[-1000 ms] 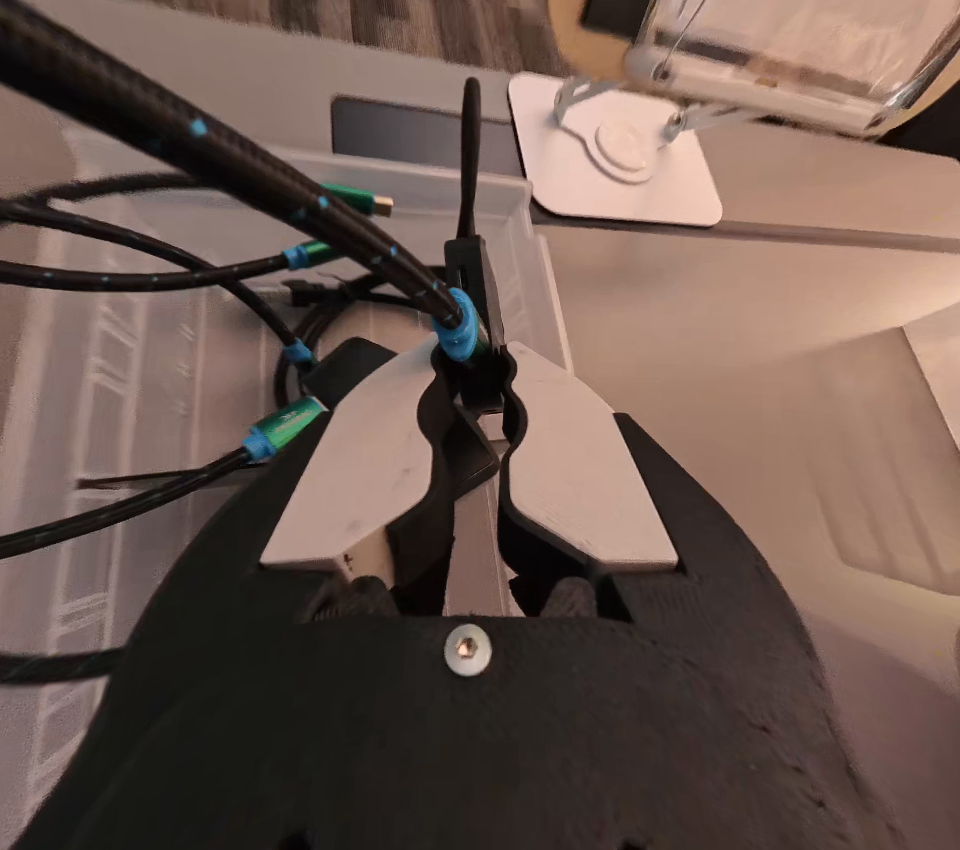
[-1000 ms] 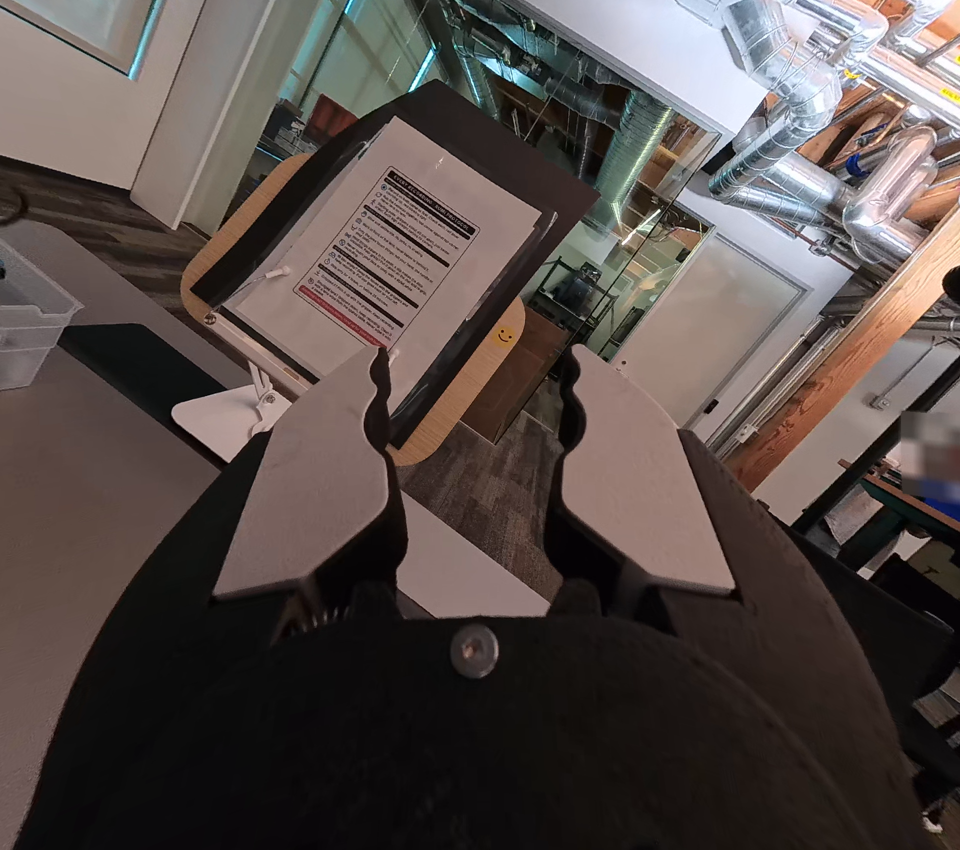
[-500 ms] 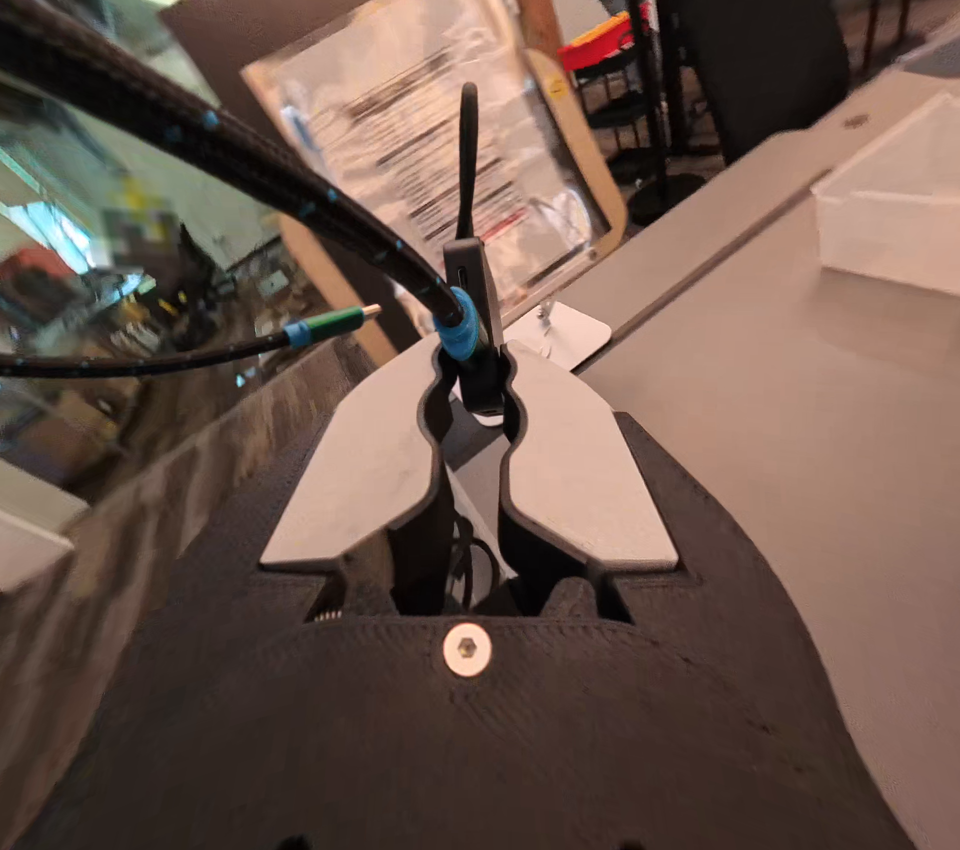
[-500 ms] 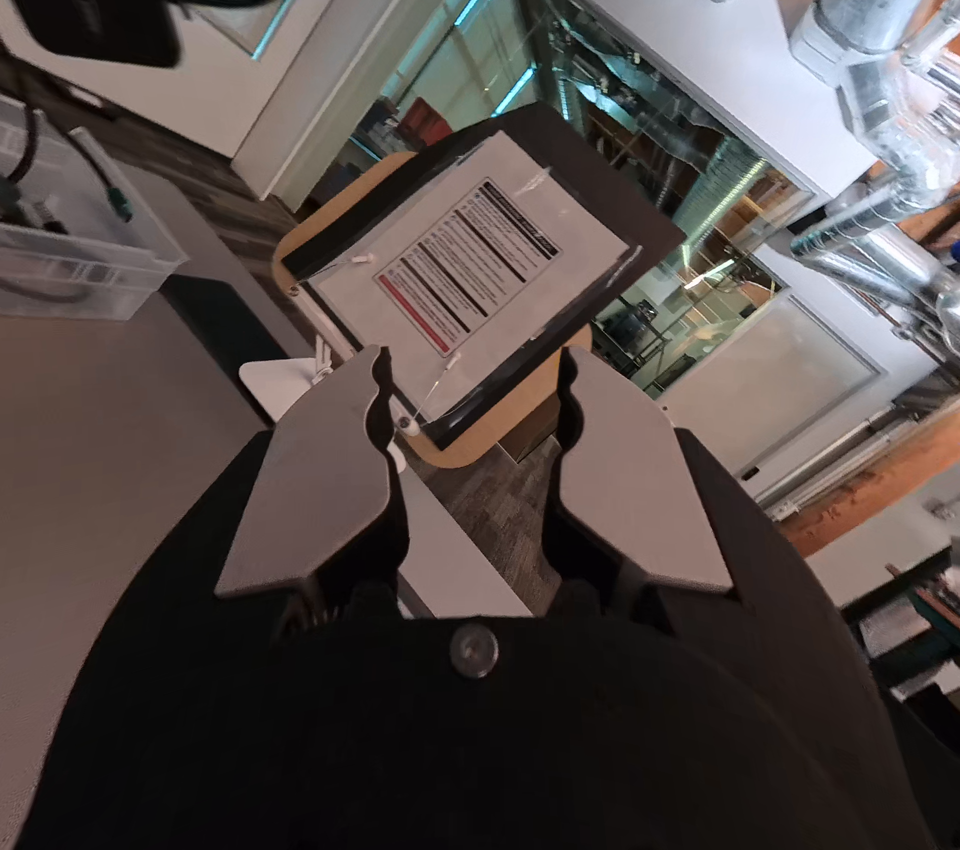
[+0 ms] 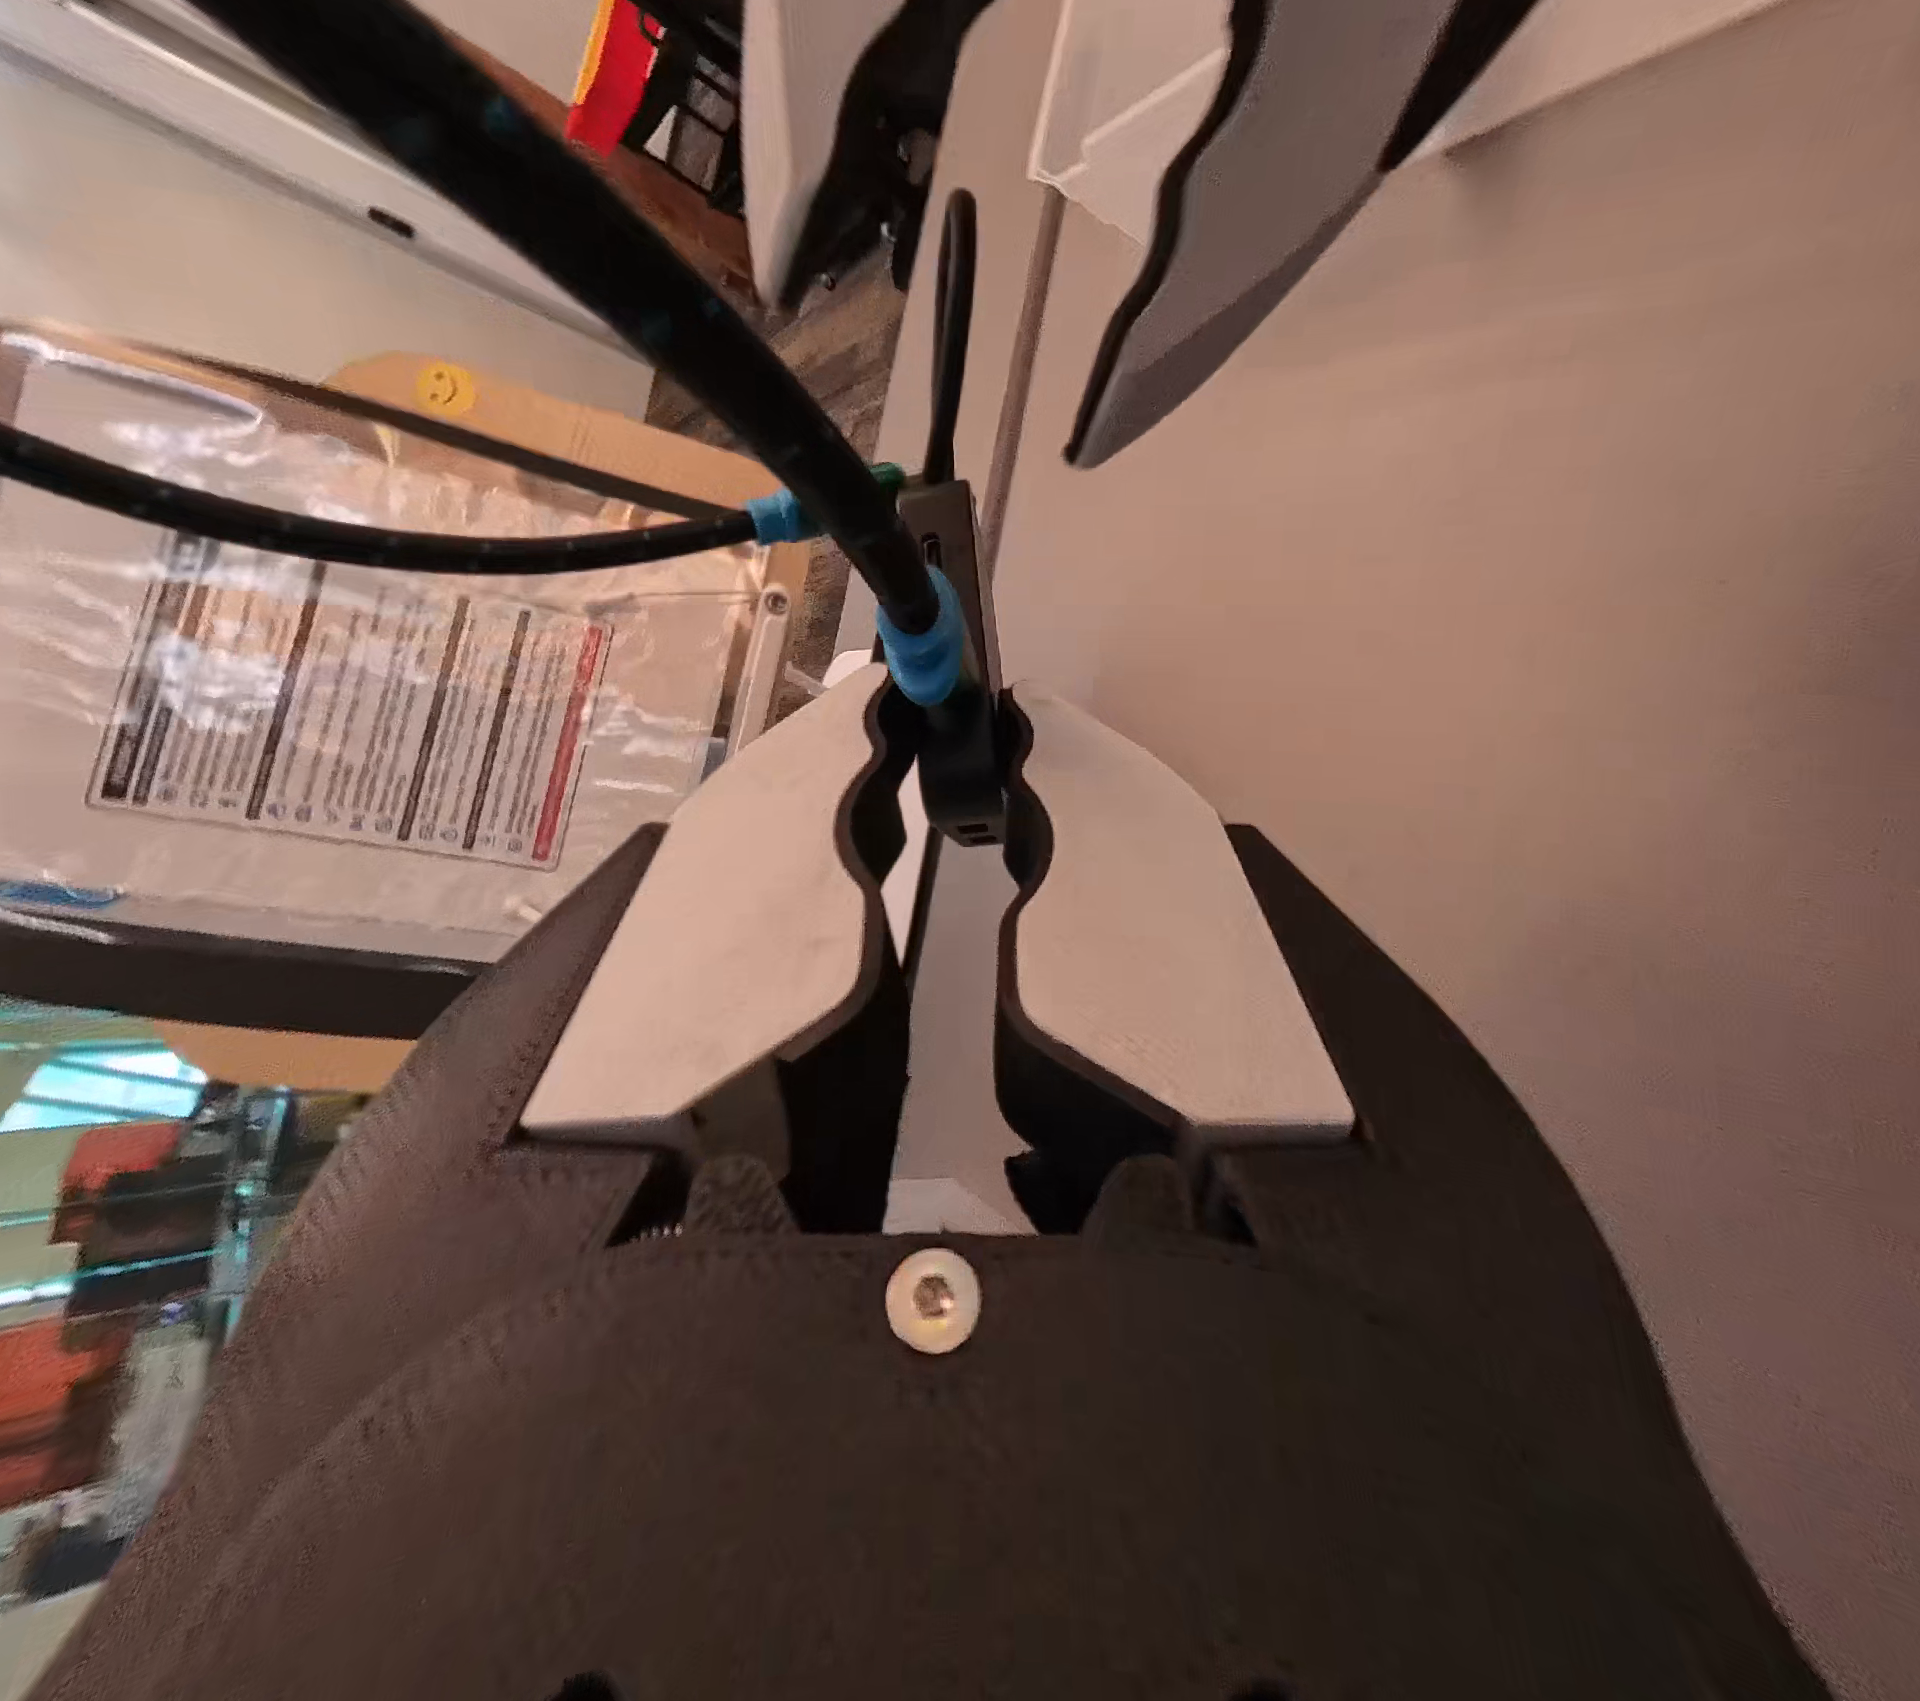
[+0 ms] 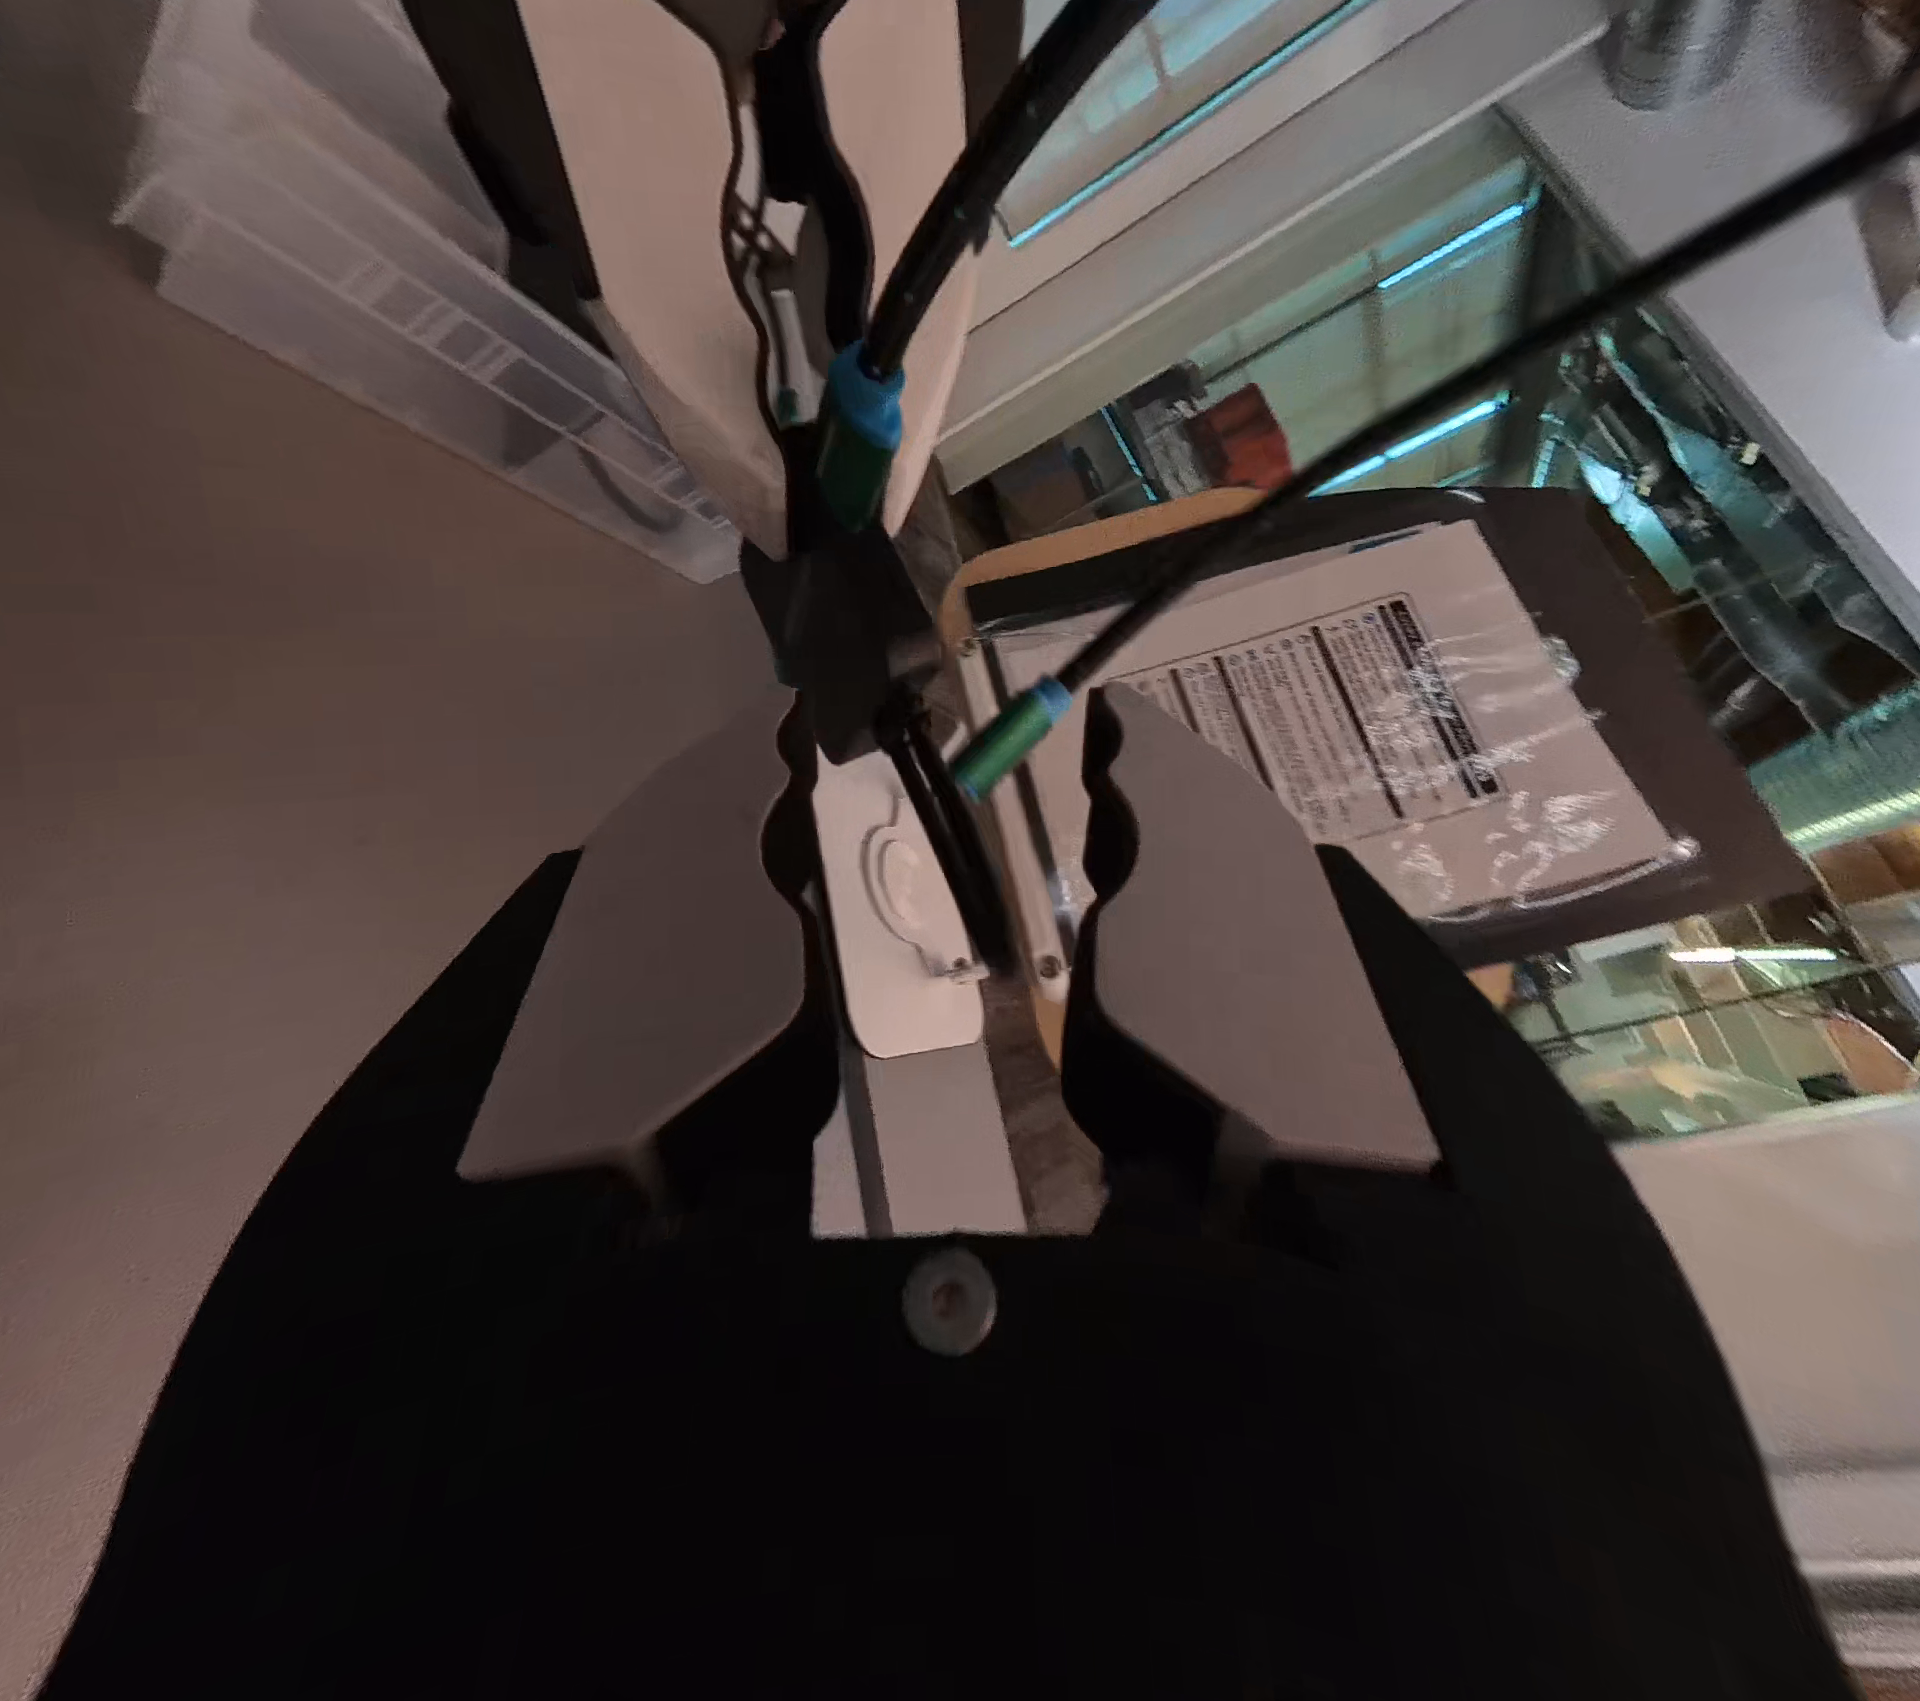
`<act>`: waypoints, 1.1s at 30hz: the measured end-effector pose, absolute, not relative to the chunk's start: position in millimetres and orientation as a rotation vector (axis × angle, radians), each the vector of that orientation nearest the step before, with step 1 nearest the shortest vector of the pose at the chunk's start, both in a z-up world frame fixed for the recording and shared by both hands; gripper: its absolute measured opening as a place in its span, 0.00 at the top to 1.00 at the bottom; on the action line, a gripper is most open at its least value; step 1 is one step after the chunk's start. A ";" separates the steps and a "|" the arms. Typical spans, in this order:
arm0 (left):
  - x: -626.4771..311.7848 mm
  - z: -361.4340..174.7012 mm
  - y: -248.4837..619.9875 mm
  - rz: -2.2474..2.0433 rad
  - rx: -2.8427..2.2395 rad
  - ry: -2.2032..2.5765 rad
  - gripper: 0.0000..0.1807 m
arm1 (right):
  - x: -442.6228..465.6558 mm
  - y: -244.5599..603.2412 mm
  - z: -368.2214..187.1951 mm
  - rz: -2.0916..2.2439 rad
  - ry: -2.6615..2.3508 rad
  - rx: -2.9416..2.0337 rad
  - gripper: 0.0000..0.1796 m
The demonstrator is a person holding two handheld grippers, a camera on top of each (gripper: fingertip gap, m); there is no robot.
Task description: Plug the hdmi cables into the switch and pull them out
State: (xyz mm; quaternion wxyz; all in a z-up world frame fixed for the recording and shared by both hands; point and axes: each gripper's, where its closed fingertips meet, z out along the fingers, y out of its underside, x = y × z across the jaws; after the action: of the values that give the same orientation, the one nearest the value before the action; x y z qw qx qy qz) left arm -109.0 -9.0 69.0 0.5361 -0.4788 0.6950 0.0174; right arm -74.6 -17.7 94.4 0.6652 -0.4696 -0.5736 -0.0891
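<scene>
My left gripper (image 5: 948,711) is shut on a thin black HDMI switch (image 5: 948,550) and holds it in the air above the grey table. A thick black braided cable (image 5: 582,238) with a blue collar is plugged into the switch's side. A second cable's green plug (image 6: 1003,742) hangs loose beside the switch. My right gripper (image 6: 940,716) is open and faces the left one (image 6: 831,524), with the far end of the switch (image 6: 831,612) and its thin black pigtail between its fingertips. It touches nothing I can see. It shows at the top of the left wrist view (image 5: 935,363).
A clear plastic bin (image 6: 364,249) stands on the grey table (image 5: 1507,820) behind the left gripper. A stand with a laminated sheet (image 6: 1403,716) and a white base plate (image 6: 904,945) sits at the table's edge. A white tray (image 5: 1101,93) lies farther off.
My left gripper has lifted the switch and its cables out of the bin and rolled over above the table. My right gripper has swung round to face it and closed in on the switch's end.
</scene>
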 end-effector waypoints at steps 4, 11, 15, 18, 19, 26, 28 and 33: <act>-96.3 55.1 -21.2 0.080 -1.107 1.751 0.93 | -79.4 -19.0 76.4 -0.156 -1.382 -1.094 0.78; -86.7 49.3 -24.6 0.132 -1.070 1.778 0.92 | -79.5 -14.3 48.4 -0.140 -1.490 -1.196 0.90; -85.9 65.1 -15.4 0.107 -1.034 1.631 0.88 | -75.3 -9.6 56.5 -0.198 -1.457 -1.172 0.92; -92.1 74.1 -9.3 0.056 -1.069 1.555 0.79 | -72.4 -12.1 63.5 -0.191 -1.440 -1.152 0.91; -94.6 74.1 -7.0 0.047 -1.080 1.544 0.76 | -71.0 -13.2 65.4 -0.200 -1.441 -1.140 0.91; -86.5 64.3 -13.0 -0.056 -1.040 1.588 0.81 | -67.9 -29.3 81.7 -0.158 -1.435 -1.045 0.92; -81.2 66.3 -16.9 -0.049 -1.007 1.587 0.80 | -69.2 -35.1 83.2 -0.131 -1.450 -1.016 0.92; -73.6 70.0 -29.8 -0.037 -0.904 1.605 0.90 | -71.7 -40.1 81.1 -0.101 -1.482 -0.992 0.92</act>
State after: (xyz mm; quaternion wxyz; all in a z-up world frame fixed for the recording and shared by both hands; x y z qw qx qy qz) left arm -73.6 -29.8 70.0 0.6049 -0.3907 0.6937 -0.0159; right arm -71.7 -40.1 81.1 0.6270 -0.4326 -0.6463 -0.0440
